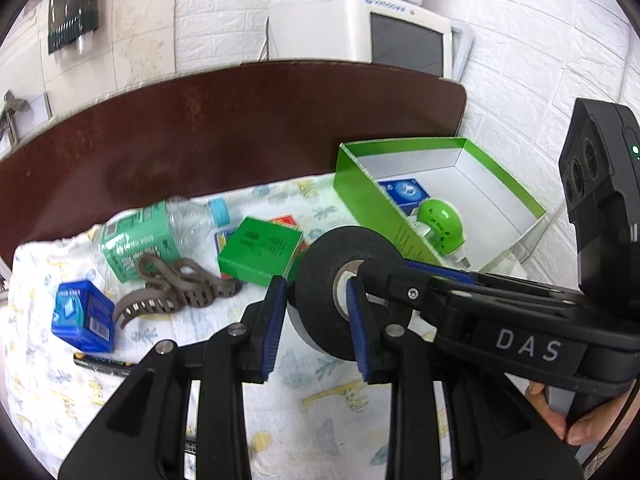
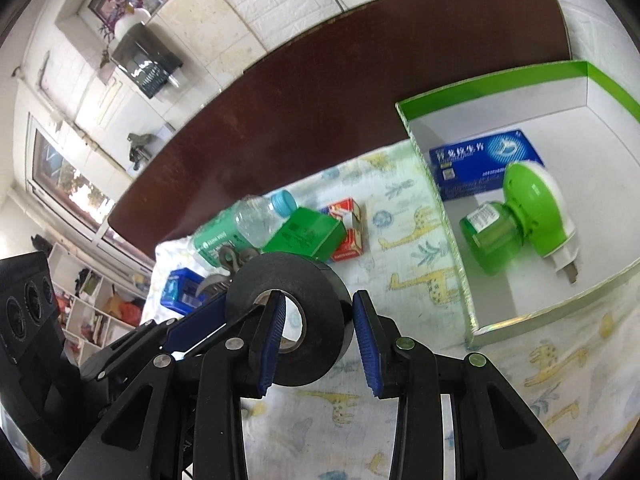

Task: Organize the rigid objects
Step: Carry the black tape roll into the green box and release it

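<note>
A black tape roll [image 1: 320,268] [image 2: 280,276] hangs above the animal-print cloth, gripped from two sides. My left gripper [image 1: 316,328] is shut on its wall, one pad outside and one in the core hole. My right gripper [image 2: 320,344] pinches the opposite wall the same way; it reaches in from the right [image 1: 384,276] in the left wrist view. The left gripper [image 2: 224,312] shows at the roll's left in the right wrist view. To the right stands an open green box [image 1: 372,208] [image 2: 500,80] holding a blue medicine carton [image 2: 480,160] and a green plug-in vaporizer [image 2: 520,216].
On the cloth [image 1: 340,400] lie a clear bottle with a green label [image 1: 140,240], a small green carton [image 1: 260,252], a red carton [image 2: 348,228], a grey claw hair clip [image 1: 176,288], a blue box [image 1: 82,316] and a battery [image 1: 100,364]. Dark brown tabletop [image 1: 200,140] lies behind.
</note>
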`<state>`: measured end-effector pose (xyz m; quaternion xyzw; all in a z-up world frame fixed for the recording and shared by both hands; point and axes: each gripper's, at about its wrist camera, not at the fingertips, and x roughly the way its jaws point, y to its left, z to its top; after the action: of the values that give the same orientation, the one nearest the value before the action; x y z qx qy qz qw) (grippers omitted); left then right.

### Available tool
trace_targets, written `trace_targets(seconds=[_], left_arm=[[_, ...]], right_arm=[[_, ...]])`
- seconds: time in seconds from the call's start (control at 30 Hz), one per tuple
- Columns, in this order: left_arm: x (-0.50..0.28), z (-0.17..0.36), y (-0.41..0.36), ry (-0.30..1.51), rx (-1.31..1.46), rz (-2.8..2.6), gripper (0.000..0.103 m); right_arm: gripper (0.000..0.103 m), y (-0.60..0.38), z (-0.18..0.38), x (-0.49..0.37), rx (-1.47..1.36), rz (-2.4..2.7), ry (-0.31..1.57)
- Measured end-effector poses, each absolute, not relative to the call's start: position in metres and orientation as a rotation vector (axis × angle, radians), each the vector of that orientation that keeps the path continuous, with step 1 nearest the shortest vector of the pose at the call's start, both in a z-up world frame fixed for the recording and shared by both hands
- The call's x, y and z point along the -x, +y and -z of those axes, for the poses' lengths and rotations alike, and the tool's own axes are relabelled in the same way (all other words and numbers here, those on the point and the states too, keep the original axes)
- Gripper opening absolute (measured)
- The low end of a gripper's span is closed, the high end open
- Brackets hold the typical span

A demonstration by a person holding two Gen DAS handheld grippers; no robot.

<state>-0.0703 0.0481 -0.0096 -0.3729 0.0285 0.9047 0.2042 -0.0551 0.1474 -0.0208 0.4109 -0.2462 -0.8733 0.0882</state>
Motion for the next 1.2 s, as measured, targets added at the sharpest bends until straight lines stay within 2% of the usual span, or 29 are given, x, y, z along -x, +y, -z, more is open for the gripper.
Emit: trace_targets(seconds=[0.7,1.2], left_arm=[[0.083,-0.043,0.141,0.254,0.837,-2.447,0.028],[0.133,-0.019,0.230,0.339,0.898,-2.223,0.029]], right_arm=[[0.038,0.236,-0.027,0.033,-0.969,2.773,-0.868],[0.038,0.334,-0.006,0.022,-0.959,2.888,-1.096]])
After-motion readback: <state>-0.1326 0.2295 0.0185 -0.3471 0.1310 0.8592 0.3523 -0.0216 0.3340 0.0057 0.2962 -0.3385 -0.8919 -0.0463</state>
